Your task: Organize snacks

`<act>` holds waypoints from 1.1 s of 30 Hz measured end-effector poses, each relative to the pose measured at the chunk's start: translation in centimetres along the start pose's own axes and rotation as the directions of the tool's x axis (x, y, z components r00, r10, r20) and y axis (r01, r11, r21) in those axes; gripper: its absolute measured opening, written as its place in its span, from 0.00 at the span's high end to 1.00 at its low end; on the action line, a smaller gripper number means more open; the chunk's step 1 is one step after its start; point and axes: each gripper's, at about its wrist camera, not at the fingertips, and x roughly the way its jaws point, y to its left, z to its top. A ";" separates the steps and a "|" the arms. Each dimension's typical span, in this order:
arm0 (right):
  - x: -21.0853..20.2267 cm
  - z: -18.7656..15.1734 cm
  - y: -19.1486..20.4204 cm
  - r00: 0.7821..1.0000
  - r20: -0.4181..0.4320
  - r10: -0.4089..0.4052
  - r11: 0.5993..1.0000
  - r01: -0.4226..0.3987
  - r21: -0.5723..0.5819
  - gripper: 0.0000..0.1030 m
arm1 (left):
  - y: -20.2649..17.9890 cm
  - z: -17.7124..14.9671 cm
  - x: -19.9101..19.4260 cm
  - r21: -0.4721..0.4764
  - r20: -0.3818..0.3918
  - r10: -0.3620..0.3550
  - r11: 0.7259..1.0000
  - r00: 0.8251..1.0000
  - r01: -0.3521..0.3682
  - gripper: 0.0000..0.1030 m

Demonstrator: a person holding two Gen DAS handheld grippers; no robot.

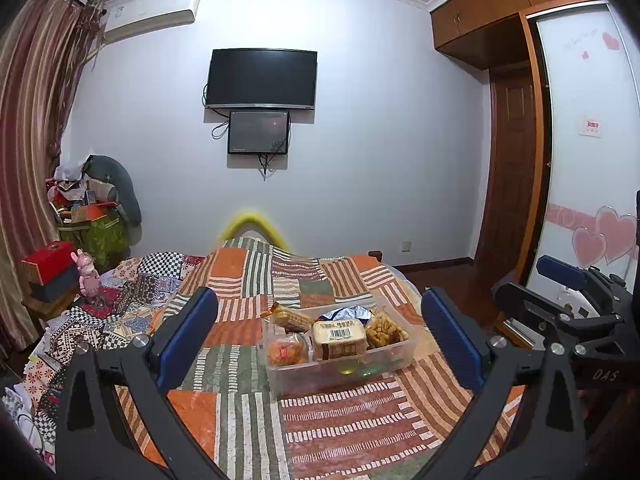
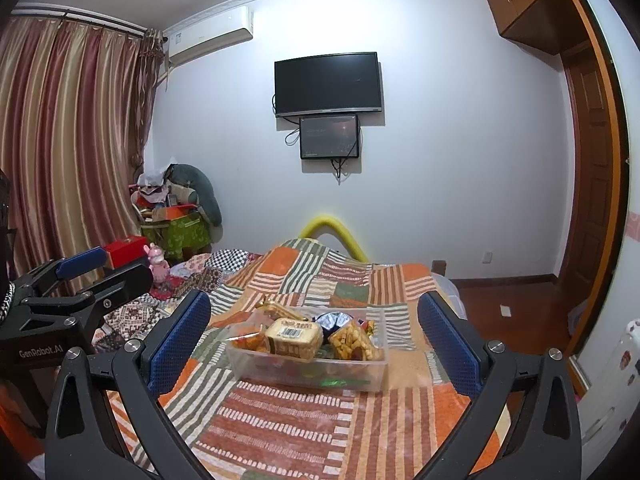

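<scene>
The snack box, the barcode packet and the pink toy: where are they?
snack box (image 1: 340, 376), left wrist view, front wall.
barcode packet (image 1: 339, 333), left wrist view, top label.
pink toy (image 1: 89, 278), left wrist view, body.

Bedspread (image 1: 248, 412) orange, green, white striped patchwork. Clear plastic box (image 1: 340, 372); beige snack pack (image 1: 339, 338) with barcode. Gripper pads (image 1: 188, 336) blue, frames black. Curtain (image 2: 68, 140) red-gold striped. TV (image 1: 262, 79) black. Wall (image 1: 380, 140) white.

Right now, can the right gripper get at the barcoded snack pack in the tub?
Probably yes. The right gripper is open and empty, facing the clear tub across bare quilt. The barcoded pack lies on top, lid off, though neighbouring snack bags crowd both its sides.
</scene>
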 end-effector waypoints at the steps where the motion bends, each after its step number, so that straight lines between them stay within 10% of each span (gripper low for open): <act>1: -0.1 0.0 0.1 1.000 0.001 0.000 1.000 0.000 -0.002 0.00 | 0.0 0.0 0.0 0.000 0.000 0.001 1.000 1.000 -0.001 0.00; 33: 0.1 -0.1 -0.3 1.000 0.000 -0.019 1.000 0.019 0.004 0.00 | -0.4 -0.2 0.3 0.002 -0.011 -0.021 1.000 1.000 0.021 0.00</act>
